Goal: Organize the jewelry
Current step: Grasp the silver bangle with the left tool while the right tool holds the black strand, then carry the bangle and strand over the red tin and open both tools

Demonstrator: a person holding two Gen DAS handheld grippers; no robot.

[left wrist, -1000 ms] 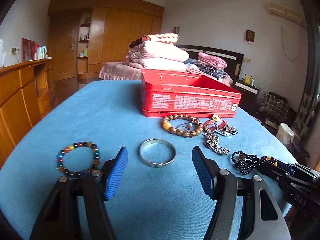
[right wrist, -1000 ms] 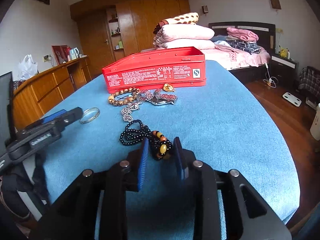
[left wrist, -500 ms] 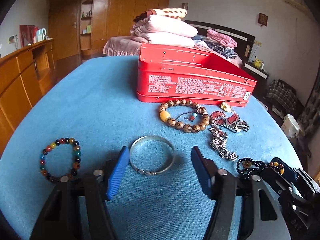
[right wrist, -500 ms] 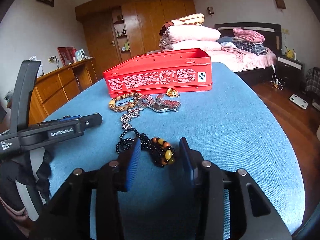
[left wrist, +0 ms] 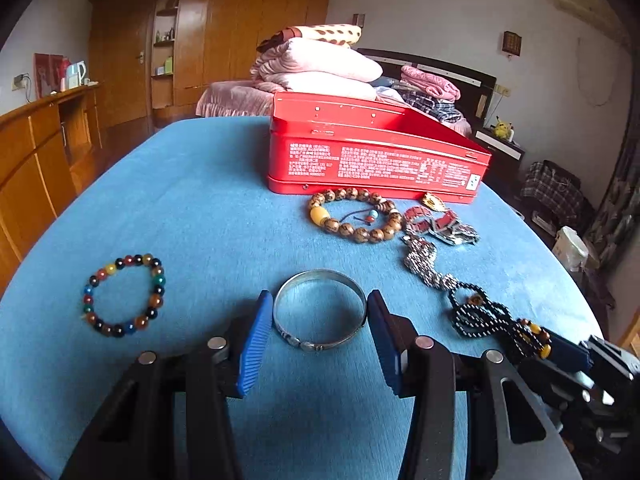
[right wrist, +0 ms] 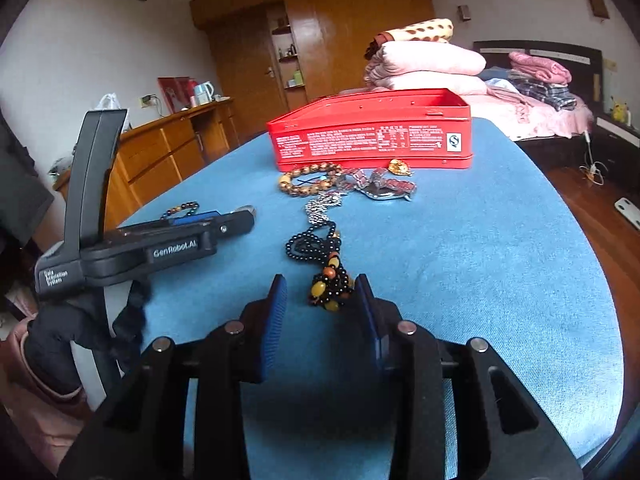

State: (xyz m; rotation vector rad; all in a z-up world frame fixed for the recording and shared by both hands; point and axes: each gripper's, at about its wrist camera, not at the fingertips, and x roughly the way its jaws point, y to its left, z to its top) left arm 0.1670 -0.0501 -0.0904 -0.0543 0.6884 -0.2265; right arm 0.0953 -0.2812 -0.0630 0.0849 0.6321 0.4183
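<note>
A silver bangle (left wrist: 320,275) lies flat on the blue tablecloth (left wrist: 180,200). My left gripper (left wrist: 320,297) straddles it, its jaws closing, with a blue pad against each side of the ring. A black bead necklace (right wrist: 312,245) trails toward my right gripper (right wrist: 321,285). Its amber and brown bead cluster (right wrist: 330,293) sits between the closing jaws; the right pad touches it and a gap shows at the left pad. The open red tin (left wrist: 360,160) stands behind the jewelry. The right gripper (left wrist: 568,356) also shows in the left wrist view.
A multicolour bead bracelet (left wrist: 120,296) lies left of the bangle. A wooden bead bracelet (left wrist: 352,232), a red-and-silver link piece (left wrist: 444,224), a gold pendant (left wrist: 434,202) and a silver chain (left wrist: 424,264) lie before the tin. The table's rounded edge (right wrist: 600,280) drops to the floor on the right.
My left gripper has come forward over the bangle and its jaws have narrowed onto it. My right gripper's jaws widened around the bead cluster, then narrowed a little.
</note>
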